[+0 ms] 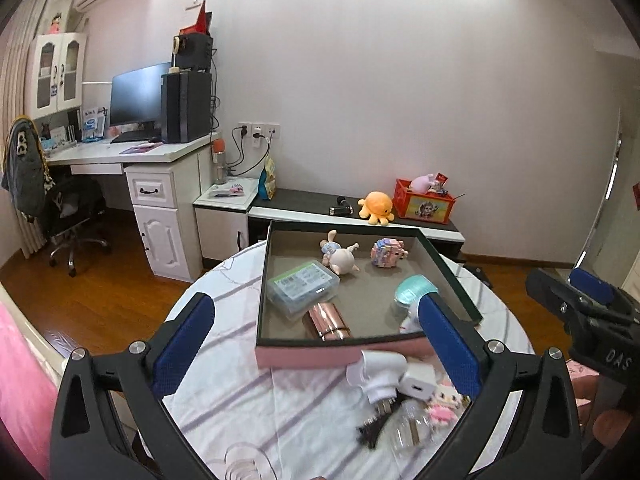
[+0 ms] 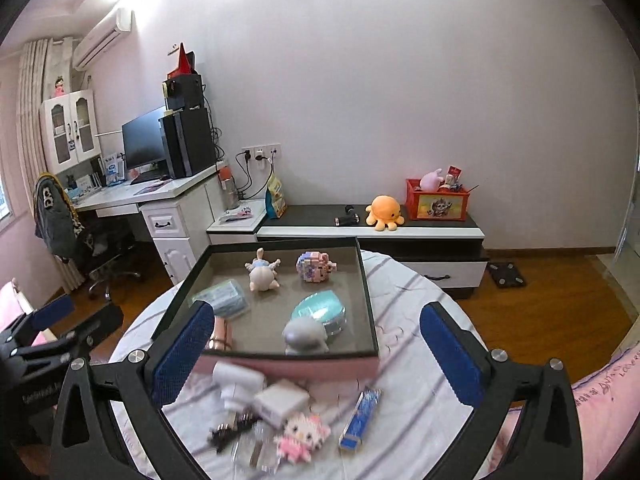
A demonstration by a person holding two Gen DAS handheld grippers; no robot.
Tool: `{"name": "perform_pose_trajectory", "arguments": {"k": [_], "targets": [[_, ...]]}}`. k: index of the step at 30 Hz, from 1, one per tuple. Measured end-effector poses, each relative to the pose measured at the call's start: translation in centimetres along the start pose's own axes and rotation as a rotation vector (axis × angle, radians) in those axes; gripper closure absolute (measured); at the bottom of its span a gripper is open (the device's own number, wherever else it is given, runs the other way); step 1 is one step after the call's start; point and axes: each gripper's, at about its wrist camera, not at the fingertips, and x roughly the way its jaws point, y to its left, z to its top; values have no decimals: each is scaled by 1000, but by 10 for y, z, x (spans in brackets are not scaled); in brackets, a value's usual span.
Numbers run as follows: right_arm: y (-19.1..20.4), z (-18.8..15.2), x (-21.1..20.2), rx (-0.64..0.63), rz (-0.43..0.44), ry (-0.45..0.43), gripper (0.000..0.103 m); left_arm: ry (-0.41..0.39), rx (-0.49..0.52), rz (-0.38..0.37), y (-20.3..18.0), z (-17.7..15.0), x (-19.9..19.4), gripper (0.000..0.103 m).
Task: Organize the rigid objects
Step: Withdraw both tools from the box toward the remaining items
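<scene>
A pink box with a dark rim [image 1: 304, 356] [image 2: 288, 366] sits on a round table and holds a doll [image 1: 340, 254], a block toy [image 2: 314, 266], a clear case [image 1: 302, 286], a teal compact [image 2: 320, 312], a rose-gold tube [image 1: 326, 322] and a grey lump [image 2: 304, 336]. In front of it lie a white plug device [image 1: 380, 372], a white charger [image 2: 280, 400], a pink bead figure [image 2: 298, 436], a blue tube [image 2: 360, 418] and a black clip [image 1: 370, 430]. My left gripper [image 1: 316, 344] and right gripper [image 2: 316, 354] are open and empty above these.
The round table has a striped white cloth [image 1: 240, 392]. A low cabinet [image 2: 400, 232] behind carries an orange plush octopus [image 2: 384, 208] and a red crate [image 2: 438, 200]. A desk with monitor and chair stands left. A glass rim [image 1: 244, 464] shows at the bottom.
</scene>
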Motion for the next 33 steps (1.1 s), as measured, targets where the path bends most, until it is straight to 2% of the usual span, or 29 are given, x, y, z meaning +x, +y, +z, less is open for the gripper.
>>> {"name": "perform_pose_trajectory", "arguments": {"k": [6, 12, 21, 33], "targets": [[-3, -17, -35, 14, 1, -24, 0, 12, 2, -3, -3, -19, -28, 0], [-6, -31, -53, 30, 12, -22, 0, 30, 10, 24, -6, -36, -45, 0], [-4, -36, -62, 35, 15, -19, 0, 33, 22, 20, -15, -45, -61, 0], [-1, -41, -63, 26, 23, -8, 0, 29, 7, 27, -10, -45, -68, 0]]}}
